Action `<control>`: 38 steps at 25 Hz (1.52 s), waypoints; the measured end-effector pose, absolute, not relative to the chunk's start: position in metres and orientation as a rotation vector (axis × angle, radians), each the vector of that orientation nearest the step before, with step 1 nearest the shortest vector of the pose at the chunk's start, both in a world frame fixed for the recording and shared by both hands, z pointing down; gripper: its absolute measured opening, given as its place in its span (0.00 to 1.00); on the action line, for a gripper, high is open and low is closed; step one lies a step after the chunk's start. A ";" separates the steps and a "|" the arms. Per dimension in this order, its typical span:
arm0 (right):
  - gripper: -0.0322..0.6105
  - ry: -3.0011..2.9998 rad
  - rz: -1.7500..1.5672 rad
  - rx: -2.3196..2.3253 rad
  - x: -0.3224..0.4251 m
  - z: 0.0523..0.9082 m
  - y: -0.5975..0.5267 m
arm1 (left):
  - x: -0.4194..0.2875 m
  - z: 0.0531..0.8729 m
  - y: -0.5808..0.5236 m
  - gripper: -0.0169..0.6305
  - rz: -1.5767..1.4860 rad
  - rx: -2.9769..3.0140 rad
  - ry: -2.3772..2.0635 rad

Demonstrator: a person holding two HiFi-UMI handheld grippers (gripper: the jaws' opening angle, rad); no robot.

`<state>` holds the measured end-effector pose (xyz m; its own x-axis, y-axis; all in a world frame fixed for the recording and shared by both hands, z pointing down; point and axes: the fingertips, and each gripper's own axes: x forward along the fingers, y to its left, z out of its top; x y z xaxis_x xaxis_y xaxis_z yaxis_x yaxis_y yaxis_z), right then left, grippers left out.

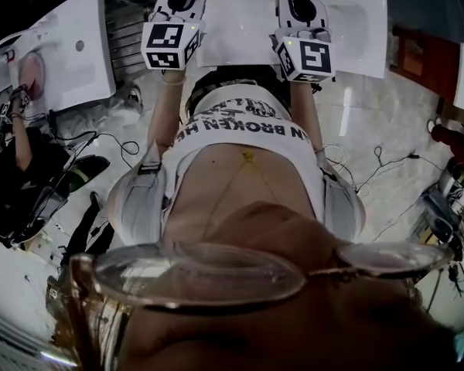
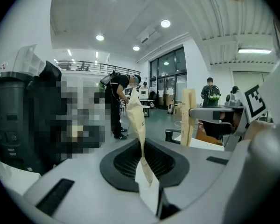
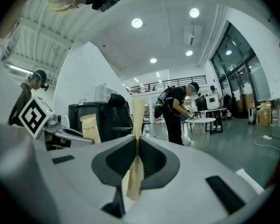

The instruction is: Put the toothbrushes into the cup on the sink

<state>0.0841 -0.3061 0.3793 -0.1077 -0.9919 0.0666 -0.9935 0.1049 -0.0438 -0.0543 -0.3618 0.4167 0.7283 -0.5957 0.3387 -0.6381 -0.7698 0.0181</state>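
Both grippers are raised in front of the person's chest, over a white sink (image 1: pixel 356 22). My left gripper (image 2: pixel 142 158) is shut on a beige paper toothbrush packet (image 2: pixel 136 115) that sticks up and bends between the dark pads. My right gripper (image 3: pixel 136 160) is shut on a second, straight beige packet (image 3: pixel 137 118). In the head view the left marker cube (image 1: pixel 172 45) and the right marker cube (image 1: pixel 305 56) sit side by side, with the jaws cut off at the top edge. Each gripper view shows the other packet (image 2: pixel 188 115) (image 3: pixel 89 127) alongside. No cup is visible.
A second white sink (image 1: pixel 69 45) stands at the left, with a seated person (image 1: pixel 19 153) beside it. Cables (image 1: pixel 379 168) trail over the marble floor. Behind, a person in black (image 3: pixel 177 111) bends over a small table, and black bins (image 2: pixel 14 115) stand close by.
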 end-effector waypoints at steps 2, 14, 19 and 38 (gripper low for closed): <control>0.11 -2.274 0.135 2.121 0.087 0.383 -0.306 | -0.059 0.419 -0.375 0.08 0.487 2.800 -0.994; 0.11 -2.111 0.168 2.237 0.095 0.398 -0.304 | -0.061 0.458 -0.452 0.08 0.541 2.837 -1.030; 0.11 -2.045 0.198 2.272 0.098 0.408 -0.300 | -0.054 0.506 -0.472 0.08 0.641 2.797 -1.000; 0.11 -2.005 0.246 2.280 0.112 0.418 -0.304 | -0.058 0.564 -0.485 0.11 0.691 2.673 -1.034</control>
<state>0.1121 -0.3040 0.4181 0.1228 -0.9753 0.1836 -0.9907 -0.1314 -0.0349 -0.0575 -0.4851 0.5641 0.6474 -0.5851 0.4885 -0.6753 -0.7374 0.0117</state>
